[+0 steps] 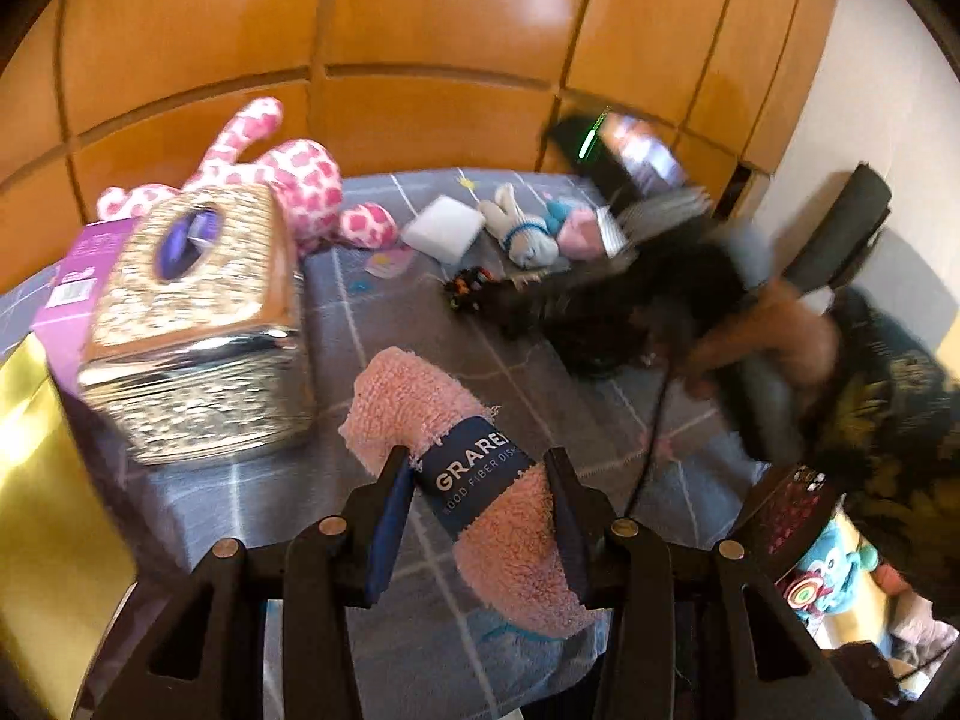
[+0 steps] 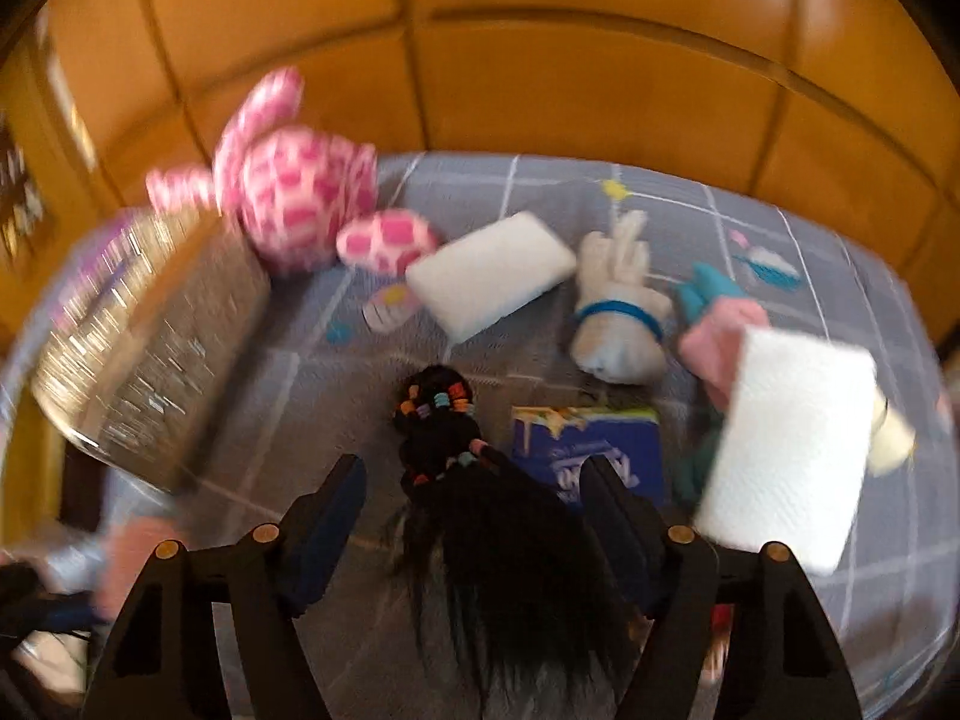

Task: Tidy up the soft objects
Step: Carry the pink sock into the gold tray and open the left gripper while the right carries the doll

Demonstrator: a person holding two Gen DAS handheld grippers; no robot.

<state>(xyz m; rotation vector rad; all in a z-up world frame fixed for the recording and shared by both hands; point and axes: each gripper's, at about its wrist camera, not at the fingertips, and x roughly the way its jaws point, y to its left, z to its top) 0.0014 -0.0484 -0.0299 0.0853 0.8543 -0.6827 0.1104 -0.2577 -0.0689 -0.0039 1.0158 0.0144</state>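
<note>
My left gripper (image 1: 480, 468) is shut on a rolled pink cloth (image 1: 480, 468) with a dark blue label band, held above the grey checked bedspread (image 1: 384, 312). My right gripper (image 2: 474, 474) stands open around a black hairpiece (image 2: 498, 570) with a braided end bound by coloured bands; the frame is blurred. The hairpiece also shows in the left wrist view (image 1: 576, 300). Further back lie a pink-and-white spotted plush (image 2: 300, 204), a white sponge block (image 2: 492, 276), a white knitted bunny (image 2: 618, 312) and a pink-and-teal soft toy (image 2: 720, 324).
A glittery silver tissue box (image 1: 198, 324) stands at the left, with a purple box (image 1: 66, 294) behind it. A blue packet (image 2: 600, 450) and a white paper-towel pack (image 2: 786, 444) lie right of the hairpiece. A wooden headboard (image 1: 420, 30) runs along the back.
</note>
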